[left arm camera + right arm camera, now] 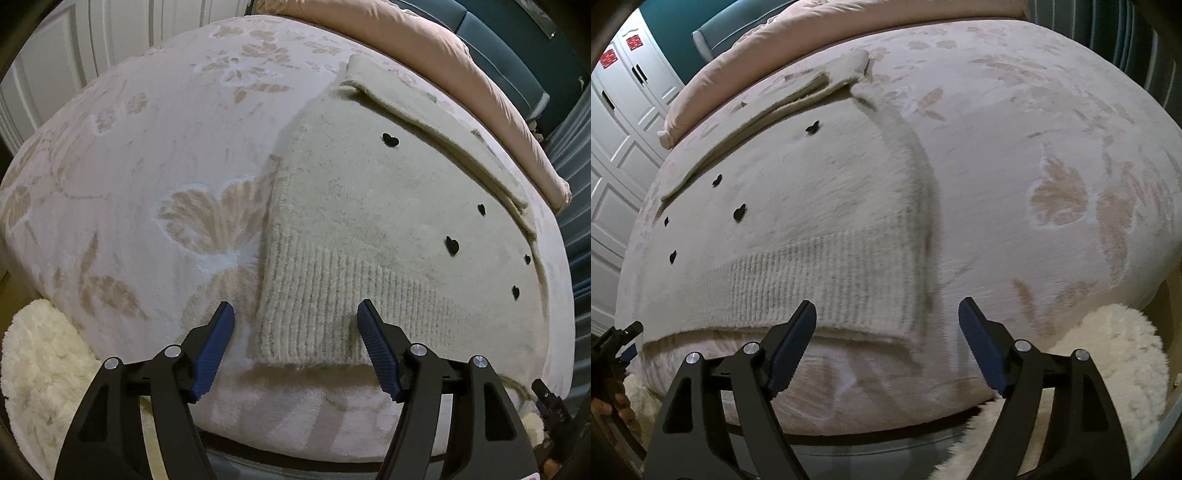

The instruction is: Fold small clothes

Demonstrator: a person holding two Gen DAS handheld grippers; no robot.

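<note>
A cream knitted sweater (369,206) with small black hearts lies flat on the bed, ribbed hem toward me; it also shows in the right wrist view (812,206). One sleeve (436,122) is folded across its far side. My left gripper (295,328) is open, its jaws straddling the hem's left corner just above the cloth. My right gripper (886,328) is open, its jaws straddling the hem's right corner. Neither holds anything. The tip of the other gripper shows at the right edge of the left view (550,402) and at the left edge of the right view (617,343).
The bed carries a pale blanket with a tan leaf pattern (147,177) and a pink quilt (461,55) along its far side. A white fluffy rug (40,369) lies on the floor by the near edge. White cupboard doors (624,122) stand behind.
</note>
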